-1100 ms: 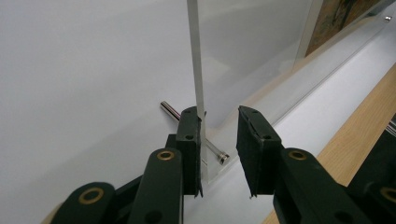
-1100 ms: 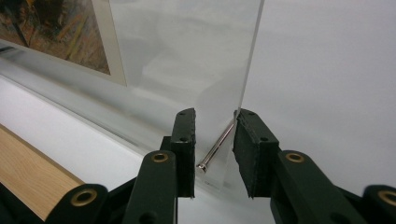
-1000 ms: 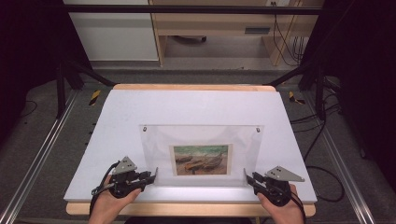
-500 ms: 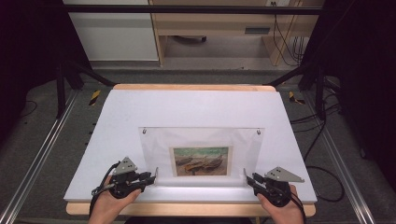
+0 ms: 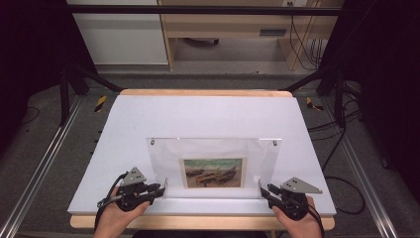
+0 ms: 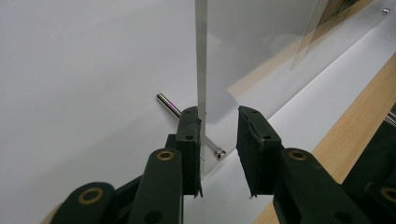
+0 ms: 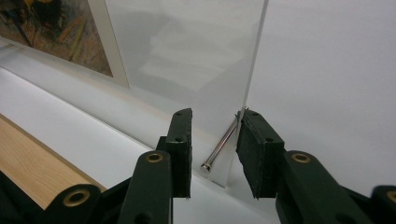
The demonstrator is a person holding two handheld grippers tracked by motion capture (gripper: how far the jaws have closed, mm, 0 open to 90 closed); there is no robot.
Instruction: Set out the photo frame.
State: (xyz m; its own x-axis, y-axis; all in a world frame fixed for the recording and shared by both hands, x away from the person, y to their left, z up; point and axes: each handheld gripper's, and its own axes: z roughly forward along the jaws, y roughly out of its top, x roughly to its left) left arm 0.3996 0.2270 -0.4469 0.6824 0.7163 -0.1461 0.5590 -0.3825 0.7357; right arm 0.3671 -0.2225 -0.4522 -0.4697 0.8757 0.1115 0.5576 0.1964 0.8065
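the clear acrylic photo frame (image 5: 214, 166) stands upright near the front edge of the white desk (image 5: 198, 114), with a printed picture (image 5: 214, 172) in its lower middle. its long axis runs left to right across the desk, parallel to the front edge; the printed face points toward the person. a metal standoff pin (image 6: 187, 122) passes through each lower corner, and two more fittings sit at the top corners.

the left gripper (image 5: 162, 186) straddles the frame's lower left corner. in the left gripper view its jaws stand partly open: one pad lies against the panel edge and the other stands clear of it, so there is no clamping. the right gripper (image 5: 263, 188) straddles the lower right corner. its jaws have just been opening, with the panel edge and the pin (image 7: 224, 140) between them; one pad is at the pin's far end, the other is apart from the panel.

risks from this state:
- the panel rests on a narrow base. a sideways nudge from either jaw on withdrawal can tip it flat.
- a pad catching on a pin can drag or twist that corner, skewing the frame off parallel.
- uneven withdrawal, one hand before the other, can pivot the frame about the remaining contact.
- the frame sits close to the desk's front edge, so a forward fall may carry it off.
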